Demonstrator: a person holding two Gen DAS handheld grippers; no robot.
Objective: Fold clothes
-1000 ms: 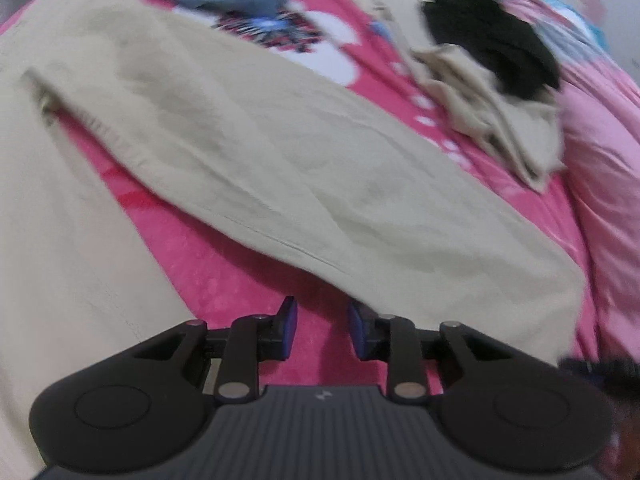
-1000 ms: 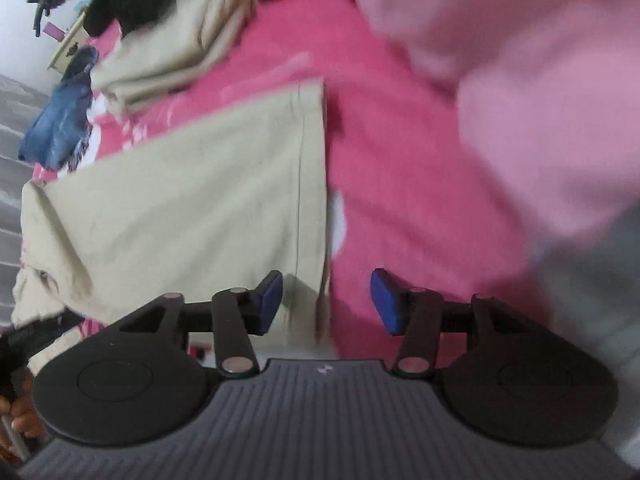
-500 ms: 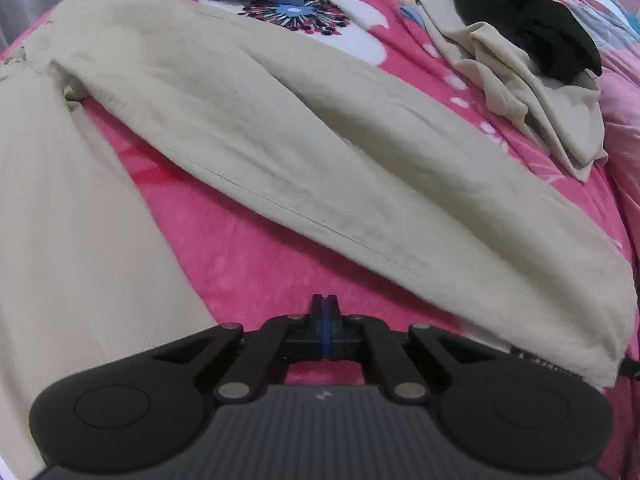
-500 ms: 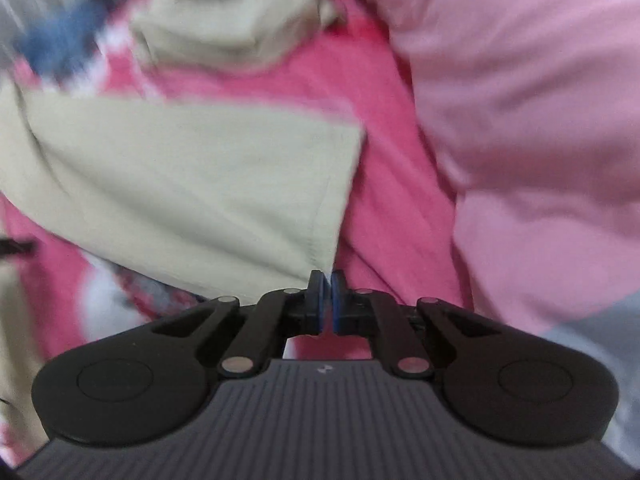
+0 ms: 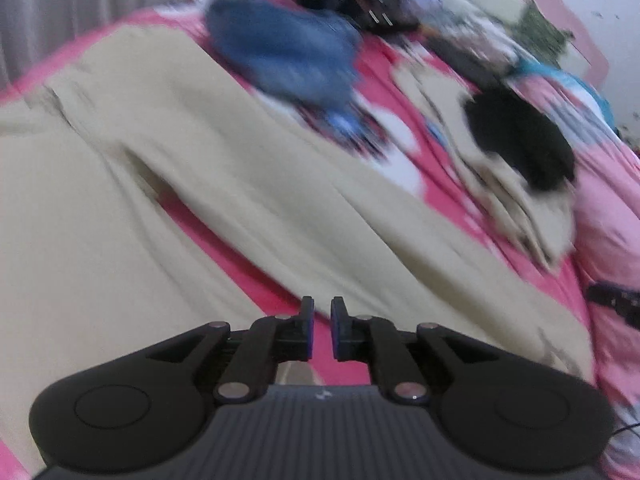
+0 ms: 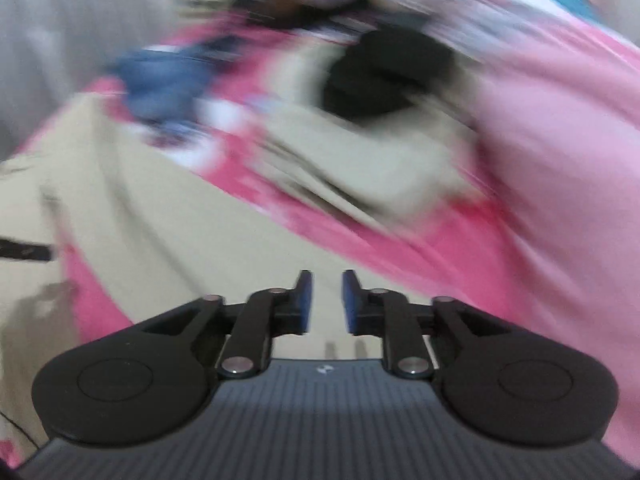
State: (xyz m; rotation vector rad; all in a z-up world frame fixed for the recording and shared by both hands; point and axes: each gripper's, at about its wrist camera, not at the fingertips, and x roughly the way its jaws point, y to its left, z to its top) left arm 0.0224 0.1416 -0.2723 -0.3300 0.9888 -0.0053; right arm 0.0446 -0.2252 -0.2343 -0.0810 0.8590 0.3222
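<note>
Beige trousers (image 5: 240, 184) lie spread on the pink bedspread (image 5: 276, 292), their two legs running left and right of a pink gap. My left gripper (image 5: 321, 328) hovers over that gap near the right leg's lower edge, its jaws a narrow way apart with nothing between them. In the right wrist view the trousers (image 6: 140, 216) fill the lower left. My right gripper (image 6: 327, 304) is over the beige cloth, jaws slightly apart and empty. Both views are motion-blurred.
Blue jeans (image 5: 288, 56) lie at the back. A black garment (image 5: 520, 148) rests on a folded beige one (image 5: 516, 216) to the right. A pale pink quilt (image 6: 560, 160) bulges along the right side. A pile of mixed clothes is at the far end.
Both grippers were open a second ago, shut half a second ago, and now stand slightly open. Both cameras have lifted and tilted up, showing more of the far end of the bed.
</note>
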